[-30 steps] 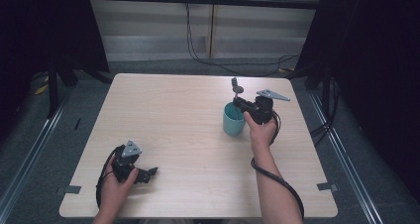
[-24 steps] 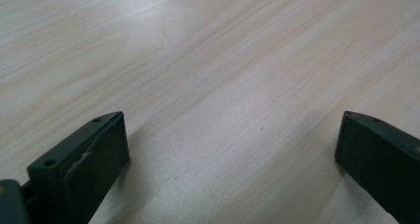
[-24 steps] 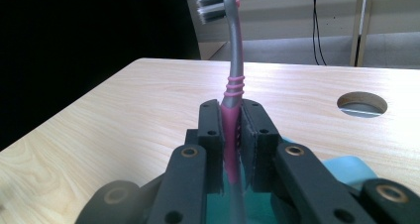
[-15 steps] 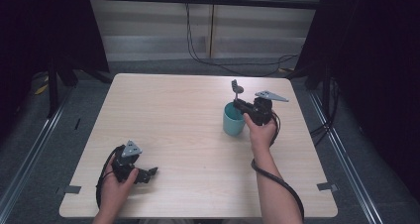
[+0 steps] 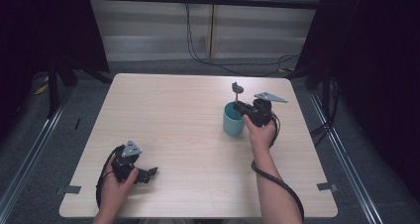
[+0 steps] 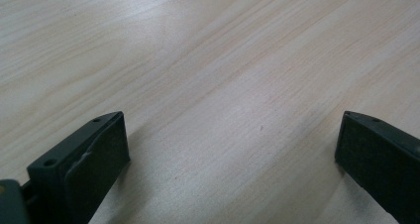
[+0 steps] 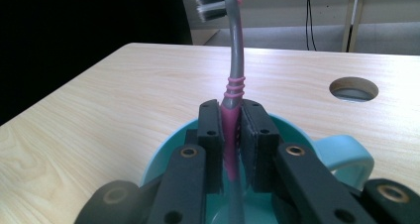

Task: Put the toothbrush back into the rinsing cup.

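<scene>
I take the teal mug [image 5: 233,121] as my landmark; it stands on the pale wood-grain table [image 5: 188,120], toward its right side. My right gripper [image 7: 232,130] sits directly over the mug's mouth, its jaws clamped on the pink lower handle of a toothbrush [image 7: 233,65]. I hold the brush upright, bristles on top and the tail inside the mug, which I judge is how it should go if it is meant to stand in there head up. How deep the tail reaches, I cannot tell.

The handle is slim, grey above with pink ribbed rings at the neck, likely rubbery for grip. The mug looks smooth and glazed, with a looped handle on its side. Beyond the mug, a round cable hole [image 7: 353,89] is cut through the tabletop.

My left gripper [image 5: 147,173] rests well away from the mug, near the table's front-left edge, jaws spread wide and grasping nothing, I judge simply parked out of the way.
</scene>
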Demonstrator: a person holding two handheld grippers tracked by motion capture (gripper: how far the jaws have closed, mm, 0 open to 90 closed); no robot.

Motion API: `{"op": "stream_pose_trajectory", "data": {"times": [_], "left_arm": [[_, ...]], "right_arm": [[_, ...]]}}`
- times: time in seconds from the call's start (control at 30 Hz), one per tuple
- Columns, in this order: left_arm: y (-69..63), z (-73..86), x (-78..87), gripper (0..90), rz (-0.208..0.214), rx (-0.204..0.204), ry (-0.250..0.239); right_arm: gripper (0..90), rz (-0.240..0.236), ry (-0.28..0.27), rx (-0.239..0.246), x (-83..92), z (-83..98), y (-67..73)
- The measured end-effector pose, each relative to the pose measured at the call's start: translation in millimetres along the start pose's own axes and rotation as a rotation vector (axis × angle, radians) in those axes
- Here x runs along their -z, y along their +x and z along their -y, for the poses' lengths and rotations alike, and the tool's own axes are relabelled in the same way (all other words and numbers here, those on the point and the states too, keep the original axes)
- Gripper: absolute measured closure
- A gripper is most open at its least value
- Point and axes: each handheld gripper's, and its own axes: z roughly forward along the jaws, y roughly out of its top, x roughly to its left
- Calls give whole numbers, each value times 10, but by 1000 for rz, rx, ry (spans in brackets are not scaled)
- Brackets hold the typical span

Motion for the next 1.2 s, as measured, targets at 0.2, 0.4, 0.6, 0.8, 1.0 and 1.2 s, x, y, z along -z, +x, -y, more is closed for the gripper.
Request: {"op": "stream_pose_trajectory", "data": {"times": [0.2,0.4,0.6,0.8,1.0,1.2], "left_arm": [[0,0,0,0,0,0,0],[0,0,0,0,0,0,0],[0,0,0,0,0,0,0],[0,0,0,0,0,0,0],[0,0,0,0,0,0,0],[0,0,0,0,0,0,0]], "right_arm": [[798,-1,13,12,1,15,9],[795,1,36,14,1,45,5],[791,0,43,12,2,44,7],[779,5,53,12,4,47,5],[750,2,48,5,21,47,-4],[669,-3,42,11,56,13,10]]}}
